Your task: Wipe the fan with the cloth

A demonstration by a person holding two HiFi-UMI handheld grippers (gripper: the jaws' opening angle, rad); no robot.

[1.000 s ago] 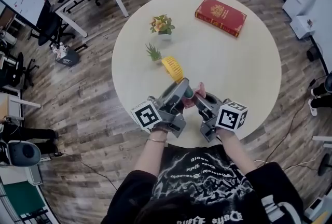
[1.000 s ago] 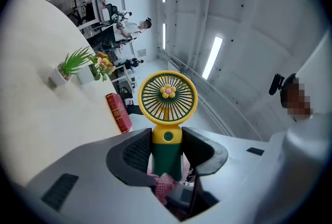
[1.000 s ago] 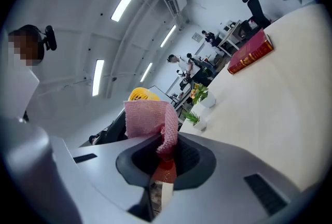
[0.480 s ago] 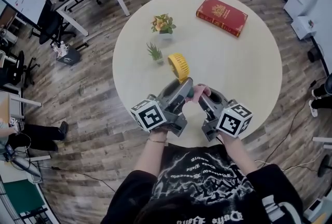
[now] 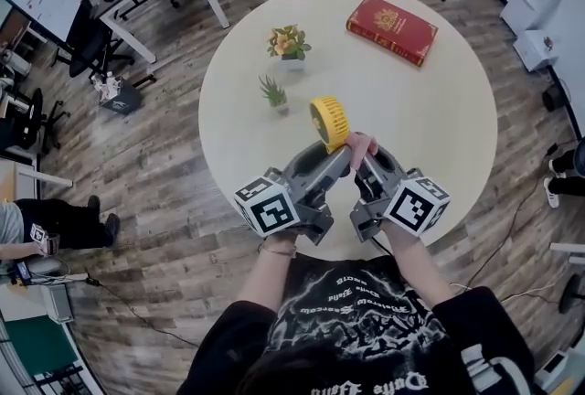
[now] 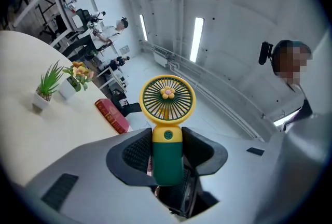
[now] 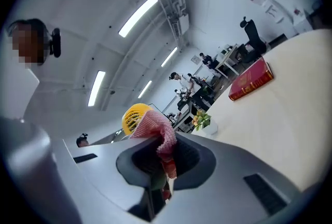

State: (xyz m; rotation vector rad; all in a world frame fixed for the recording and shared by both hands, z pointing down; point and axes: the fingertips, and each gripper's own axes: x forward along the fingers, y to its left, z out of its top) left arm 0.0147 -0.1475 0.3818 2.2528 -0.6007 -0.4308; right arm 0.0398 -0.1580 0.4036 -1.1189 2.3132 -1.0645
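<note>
The left tool [image 5: 335,161] pinched the fan [image 5: 329,122] by its green handle at centre frame. The right tool [image 5: 367,166] gripped the pink cloth [image 5: 359,144], touching the fan. Beneath lay a round pale surface [image 5: 420,119] bearing a red book [image 5: 389,28] and two plants [image 5: 287,44] on a wood floor [image 5: 155,165]. Both tools angled inward, roughly level.

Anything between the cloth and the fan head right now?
Nothing visible. The right gripper holds the cloth beside the yellow head of the fan; the left gripper clamps its green handle.
</note>
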